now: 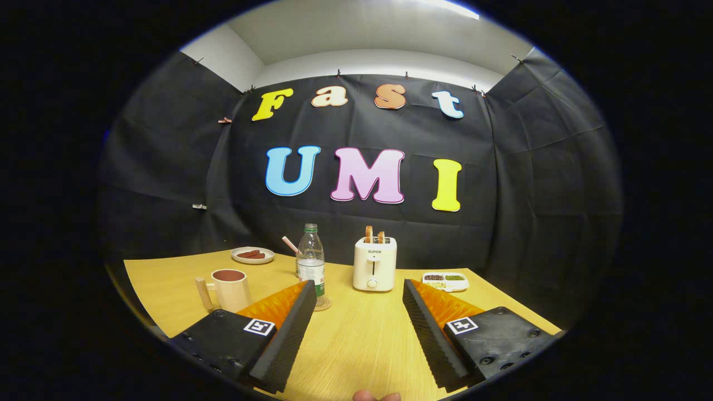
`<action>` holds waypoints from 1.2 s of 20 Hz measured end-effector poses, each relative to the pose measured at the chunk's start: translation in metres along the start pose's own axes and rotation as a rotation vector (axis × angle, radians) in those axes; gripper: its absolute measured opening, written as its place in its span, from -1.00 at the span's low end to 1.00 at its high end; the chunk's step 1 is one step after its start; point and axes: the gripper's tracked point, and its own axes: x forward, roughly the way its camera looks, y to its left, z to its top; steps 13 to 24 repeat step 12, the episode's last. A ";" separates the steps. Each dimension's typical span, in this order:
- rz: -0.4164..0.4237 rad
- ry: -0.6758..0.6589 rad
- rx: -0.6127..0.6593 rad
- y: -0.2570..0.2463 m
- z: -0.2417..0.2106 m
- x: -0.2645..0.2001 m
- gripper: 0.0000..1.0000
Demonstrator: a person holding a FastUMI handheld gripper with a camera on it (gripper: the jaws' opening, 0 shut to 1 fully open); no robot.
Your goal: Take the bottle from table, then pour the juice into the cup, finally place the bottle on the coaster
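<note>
Jaws: the gripper point(355, 312) is spread wide over the counter, holding nothing.
Bottle: the clear bottle point(311, 257) stands upright on the coaster point(322, 303), just beyond the left finger tip.
Cup: the handled cup point(229, 288) sits left of the bottle, apart from it.
Counter: pale wood counter point(356, 334); toaster point(375, 263), plate point(252, 255) and divided tray point(445, 281) farther back.
Room: black cloth wall, white ceiling above.

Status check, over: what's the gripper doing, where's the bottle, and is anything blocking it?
Gripper open, fingers holding nothing. Bottle upright on coaster, just beyond the near finger tip, beside cup. Toaster stands apart; no obstruction.
</note>
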 end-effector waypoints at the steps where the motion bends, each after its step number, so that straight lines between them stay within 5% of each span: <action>1: -0.005 0.007 -0.004 -0.003 -0.003 0.000 0.91; 24: 0.001 -0.003 -0.050 0.000 -0.002 0.003 0.91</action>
